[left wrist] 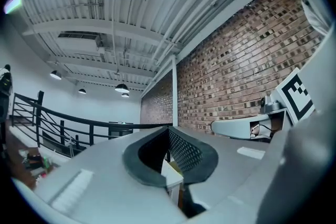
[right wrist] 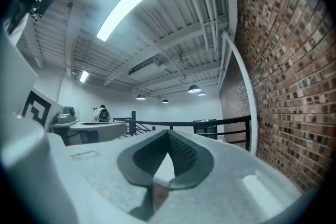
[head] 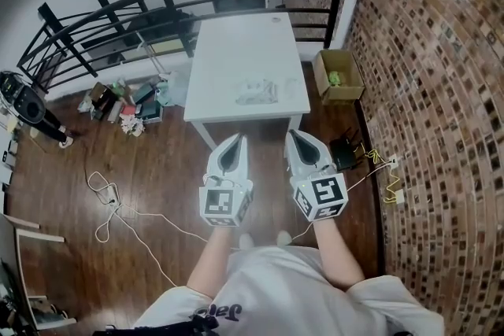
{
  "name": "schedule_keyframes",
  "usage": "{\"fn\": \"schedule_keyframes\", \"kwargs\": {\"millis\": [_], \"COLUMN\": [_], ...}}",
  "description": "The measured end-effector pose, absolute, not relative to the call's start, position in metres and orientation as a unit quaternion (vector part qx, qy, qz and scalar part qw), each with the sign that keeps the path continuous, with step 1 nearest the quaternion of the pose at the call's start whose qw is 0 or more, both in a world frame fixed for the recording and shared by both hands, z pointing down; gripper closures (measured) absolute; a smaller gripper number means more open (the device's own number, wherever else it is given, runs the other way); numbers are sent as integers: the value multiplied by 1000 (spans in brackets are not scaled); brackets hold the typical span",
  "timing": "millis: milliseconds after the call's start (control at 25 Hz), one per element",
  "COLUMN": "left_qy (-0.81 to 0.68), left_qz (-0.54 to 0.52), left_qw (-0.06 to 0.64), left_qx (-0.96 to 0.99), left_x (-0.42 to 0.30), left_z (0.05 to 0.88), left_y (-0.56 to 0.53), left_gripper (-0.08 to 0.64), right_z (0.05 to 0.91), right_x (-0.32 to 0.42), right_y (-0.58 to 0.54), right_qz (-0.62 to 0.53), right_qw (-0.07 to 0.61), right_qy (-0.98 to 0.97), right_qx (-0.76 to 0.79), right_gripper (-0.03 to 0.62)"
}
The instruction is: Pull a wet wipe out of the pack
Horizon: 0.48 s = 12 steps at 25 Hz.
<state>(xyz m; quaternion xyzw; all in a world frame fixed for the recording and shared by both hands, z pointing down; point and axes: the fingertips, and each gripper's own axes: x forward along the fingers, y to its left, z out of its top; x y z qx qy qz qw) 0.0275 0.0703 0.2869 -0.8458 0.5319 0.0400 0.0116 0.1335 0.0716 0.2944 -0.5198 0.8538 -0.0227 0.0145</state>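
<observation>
Held level before the person's body, left gripper (head: 235, 141) and right gripper (head: 296, 136) sit side by side. Each has its jaws together on nothing, probably a rest pose away from the work. Beyond their tips stands a white table (head: 244, 43). What seems the pale pack (head: 256, 93) lies near its front edge, well apart from both grippers.

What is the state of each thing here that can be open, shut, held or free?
left gripper, shut, empty, short of the table.
right gripper, shut, empty, short of the table.
wipe pack, lying on the white table, untouched; its flap is too small to tell.
cardboard box, on the floor, flaps open.
</observation>
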Motion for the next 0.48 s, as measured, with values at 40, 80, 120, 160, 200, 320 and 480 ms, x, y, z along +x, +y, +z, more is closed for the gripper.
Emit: {"fn": "schedule_keyframes", "kwargs": {"millis": [40, 80, 120, 160, 200, 320, 480], "left_qy": [532, 532, 533, 532, 530, 517, 515], "left_qz": [43, 46, 47, 47, 47, 38, 38], "left_qw": [12, 13, 12, 11, 10, 5, 0], "left_qx": [-846, -845, -845, -845, -846, -855, -856], "left_x": [23, 18, 14, 11, 10, 9, 3], "left_z": [286, 285, 286, 287, 287, 290, 293], "left_y": [72, 73, 73, 74, 74, 74, 72], "left_gripper": [545, 545, 545, 545, 545, 545, 545], "right_z": [294, 295, 295, 294, 293, 287, 285], "right_x": [127, 122, 117, 113, 111, 108, 104], "right_y": [74, 77, 79, 81, 83, 85, 87], "right_qz": [-19, -14, -9, -4, -2, 0, 9], "right_qw": [10, 4, -3, -7, -8, -1, -6], "right_qy": [853, 852, 851, 849, 849, 847, 843], "right_qx": [-521, -523, -526, -528, -529, -532, -539], "right_gripper": [600, 600, 600, 600, 600, 600, 600]}}
